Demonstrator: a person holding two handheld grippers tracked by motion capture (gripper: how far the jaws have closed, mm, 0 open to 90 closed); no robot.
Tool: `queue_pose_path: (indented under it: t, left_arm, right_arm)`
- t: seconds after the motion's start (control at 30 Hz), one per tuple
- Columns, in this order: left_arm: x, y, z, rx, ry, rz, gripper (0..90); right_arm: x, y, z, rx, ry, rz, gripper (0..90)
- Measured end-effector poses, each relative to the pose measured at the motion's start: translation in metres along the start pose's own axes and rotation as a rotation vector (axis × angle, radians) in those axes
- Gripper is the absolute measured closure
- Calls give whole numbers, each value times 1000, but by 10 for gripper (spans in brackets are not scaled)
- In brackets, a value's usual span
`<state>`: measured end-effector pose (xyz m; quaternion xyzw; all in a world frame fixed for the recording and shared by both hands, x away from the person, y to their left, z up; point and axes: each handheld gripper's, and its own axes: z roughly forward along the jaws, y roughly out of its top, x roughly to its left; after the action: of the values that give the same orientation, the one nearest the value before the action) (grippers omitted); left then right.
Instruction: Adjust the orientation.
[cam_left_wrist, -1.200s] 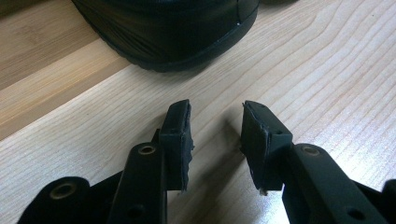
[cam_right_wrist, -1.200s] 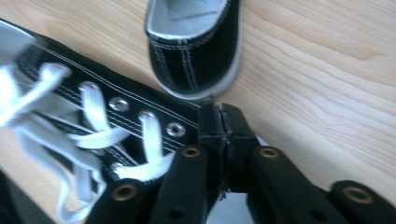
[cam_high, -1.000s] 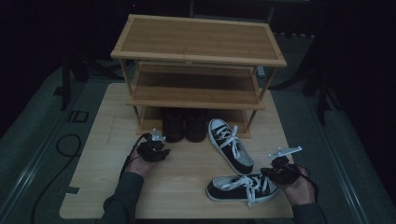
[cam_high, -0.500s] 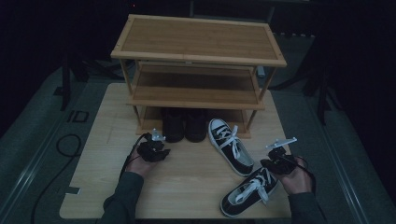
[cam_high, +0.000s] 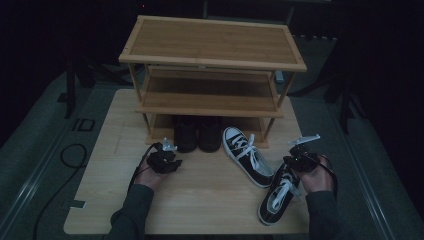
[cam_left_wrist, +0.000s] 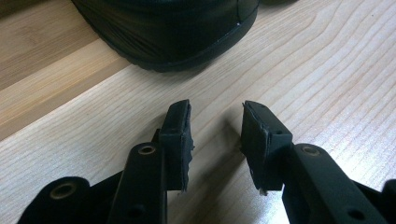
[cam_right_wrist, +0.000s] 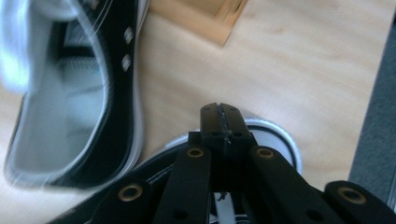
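My right gripper pinches the near sneaker by its heel edge at the table's near right; that thin hold could slip, dropping it onto the other sneaker. The left gripper hangs spread, empty.

The shoe rack stands at the far side of the table; a pair of boots sits under its lowest shelf, toes towards me; just right of them one sneaker lies on the table, angled out from the rack; nearer me and further right lies the second sneaker, beneath my right gripper; my left gripper rests before the boots, well apart from the sneakers.
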<state>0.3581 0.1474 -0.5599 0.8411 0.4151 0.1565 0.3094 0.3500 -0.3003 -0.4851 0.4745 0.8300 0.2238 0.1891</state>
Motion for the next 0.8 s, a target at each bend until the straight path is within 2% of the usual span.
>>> queue_pose_path:
  t: [0.13,0.2,0.3,0.47,0.5,0.57,0.63,0.8]
  left_arm:
    - [0,0,0,-2,1,0,630]
    - [0,0,0,-2,1,0,630]
    - [0,0,0,-3,1,-1,630]
    - [0,-1,0,-4,2,-1,630]
    - [0,-1,0,-4,2,0,630]
    - [0,0,0,-4,3,-1,630]
    - [0,-1,0,-4,3,-1,630]
    - [-1,0,0,-7,5,-4,630]
  right_arm:
    - [-1,13,9,-3,-8,-30,900]
    - [-1,16,12,-7,-6,-25,900]
    - [-1,22,14,-40,-6,-10,900]
    - [4,25,18,-19,1,-33,881]
    - [5,24,18,-21,8,-36,873]
    - [8,22,13,-50,22,-29,791]
    - [13,20,8,-69,33,-27,792]
    - [33,19,-6,-117,75,-80,786]
